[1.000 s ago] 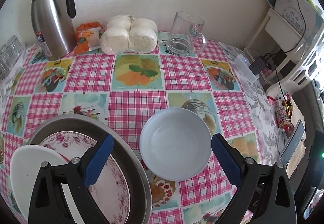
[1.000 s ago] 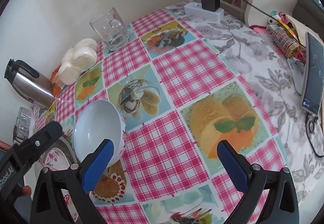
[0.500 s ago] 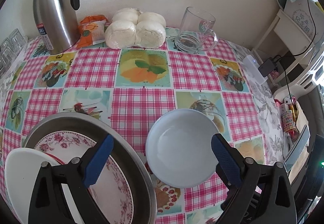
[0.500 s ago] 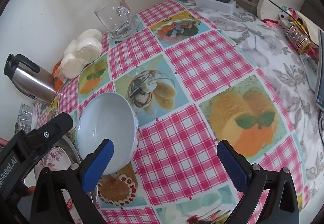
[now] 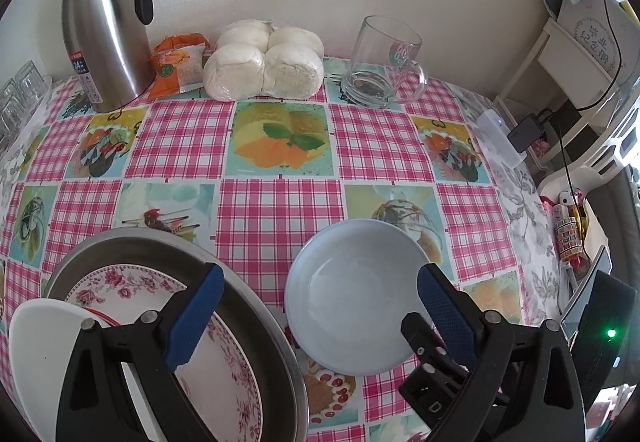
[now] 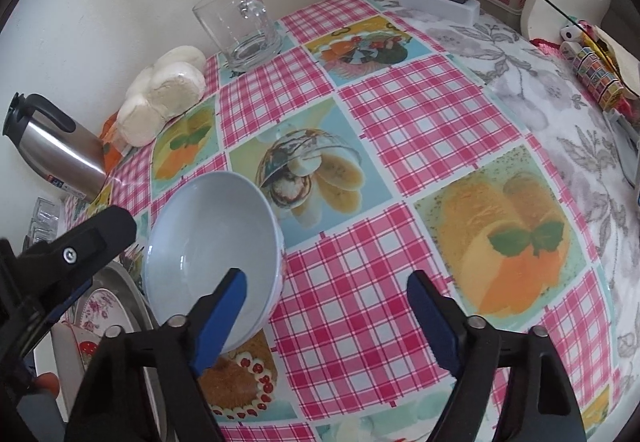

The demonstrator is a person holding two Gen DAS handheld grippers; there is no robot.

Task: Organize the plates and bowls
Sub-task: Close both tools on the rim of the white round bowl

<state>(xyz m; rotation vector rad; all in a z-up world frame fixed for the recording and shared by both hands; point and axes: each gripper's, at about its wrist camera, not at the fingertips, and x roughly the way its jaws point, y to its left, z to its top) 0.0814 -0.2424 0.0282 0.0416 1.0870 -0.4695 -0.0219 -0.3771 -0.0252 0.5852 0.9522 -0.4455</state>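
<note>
Bowl (image 5: 354, 296) x1, pale blue – both tools, left (image 5: 316, 316) & right (image 6: 324, 316), spread apart, gripping nothing.

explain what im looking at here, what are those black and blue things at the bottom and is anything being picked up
Those are two hand-held claws, each with a camera looking along its blue-padded fingers. One picture is from the left claw, the other from the right claw. Both are open and hold nothing.

On the checked tablecloth sits an empty pale blue bowl. Beside it is a metal tray holding a floral plate and a white plate.

By the wall stand a steel flask, an orange snack packet, wrapped buns and a glass mug.

The left claw's fingers straddle the bowl and tray; the right claw's left finger overlaps the bowl.
</note>
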